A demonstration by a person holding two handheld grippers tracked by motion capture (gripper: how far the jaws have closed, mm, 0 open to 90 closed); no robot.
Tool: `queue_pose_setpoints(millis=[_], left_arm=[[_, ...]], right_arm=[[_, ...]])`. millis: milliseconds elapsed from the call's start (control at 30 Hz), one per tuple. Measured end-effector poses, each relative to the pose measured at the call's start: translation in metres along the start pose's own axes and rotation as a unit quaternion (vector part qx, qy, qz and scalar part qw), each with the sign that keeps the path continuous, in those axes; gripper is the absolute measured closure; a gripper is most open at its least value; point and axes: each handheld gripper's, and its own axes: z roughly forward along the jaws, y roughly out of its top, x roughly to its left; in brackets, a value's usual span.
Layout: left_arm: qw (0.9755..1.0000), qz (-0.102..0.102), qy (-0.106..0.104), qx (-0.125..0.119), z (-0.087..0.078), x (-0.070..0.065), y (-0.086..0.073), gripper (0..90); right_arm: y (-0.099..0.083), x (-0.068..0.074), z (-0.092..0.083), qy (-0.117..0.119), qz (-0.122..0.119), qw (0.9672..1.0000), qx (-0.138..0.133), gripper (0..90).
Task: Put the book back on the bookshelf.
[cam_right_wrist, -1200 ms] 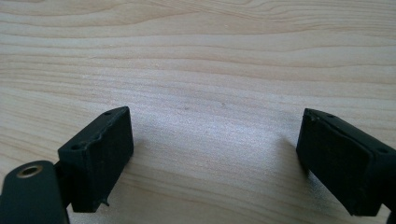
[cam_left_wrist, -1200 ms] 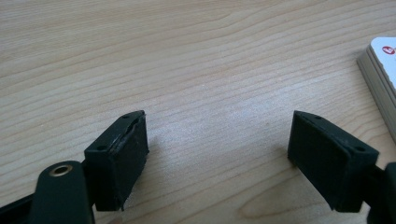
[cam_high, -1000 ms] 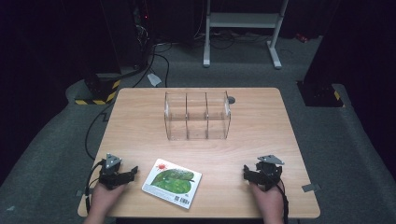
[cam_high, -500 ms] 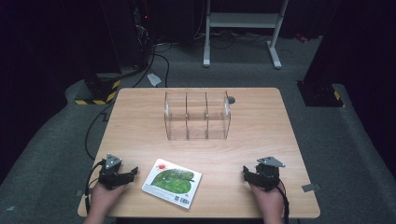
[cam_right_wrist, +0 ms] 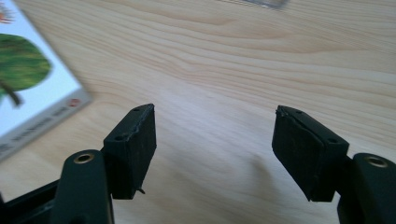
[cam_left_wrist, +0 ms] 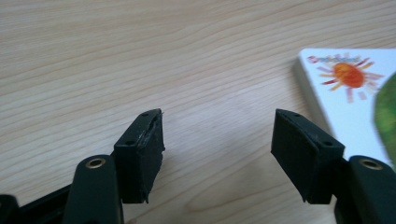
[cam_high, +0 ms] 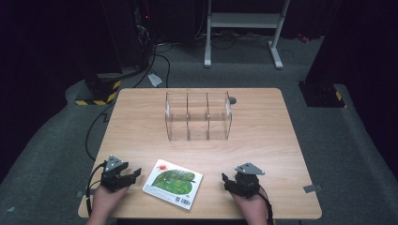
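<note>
A picture book (cam_high: 172, 183) with a green leaf and a red sun on its white cover lies flat near the table's front edge. My left gripper (cam_high: 133, 174) rests on the wood just left of it, pointing toward it. Its jaws have just been closing and stand open with only bare table between them (cam_left_wrist: 218, 121); the book (cam_left_wrist: 348, 88) sits off to the right. My right gripper (cam_high: 226, 181) lies to the right of the book, aimed at it. Its jaws have also been closing and are open and hold nothing (cam_right_wrist: 215, 114), with the book (cam_right_wrist: 28, 84) at the left.
A clear plastic box (cam_high: 198, 116) with three compartments stands at the table's middle back, with a small dark disc (cam_high: 233, 100) behind its right corner. Cables (cam_high: 96, 126) trail off the table's left side. A white stand (cam_high: 244, 28) and a yellow-black striped base (cam_high: 96, 101) are on the floor beyond.
My right gripper has slid left along the front of the table, closer to the book. The left gripper has stayed where it was.
</note>
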Motion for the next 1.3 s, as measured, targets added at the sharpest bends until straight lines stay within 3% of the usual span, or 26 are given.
queue_pose_setpoints(millis=[233,333,400,567,1000,1300], left_arm=[[0.9991,0.019,-0.037,-0.006,0.002,-0.029,0.002,36.9],[0.9984,0.029,-0.049,-0.010,0.004,-0.041,0.002,38.2],[0.9977,0.029,-0.062,-0.008,0.007,-0.049,0.001,38.2],[0.9973,0.029,-0.068,0.000,0.011,-0.053,-0.001,37.8],[0.9955,0.018,-0.092,0.003,0.014,-0.056,-0.003,40.3],[0.9960,0.013,-0.088,0.004,0.014,-0.058,-0.002,39.9]], right_arm=[[0.000,0.034,0.000,0.030,-0.032,0.9990,-0.001,36.1],[-0.001,0.045,0.001,0.028,-0.060,0.9978,0.004,36.9],[-0.001,0.049,0.001,0.035,-0.063,0.9974,0.006,37.8],[-0.002,0.058,0.003,0.054,-0.069,0.9961,0.013,44.0],[-0.004,0.072,0.008,0.062,-0.087,0.9937,0.033,49.3],[-0.004,0.079,0.013,0.071,-0.092,0.9922,0.046,51.2]])
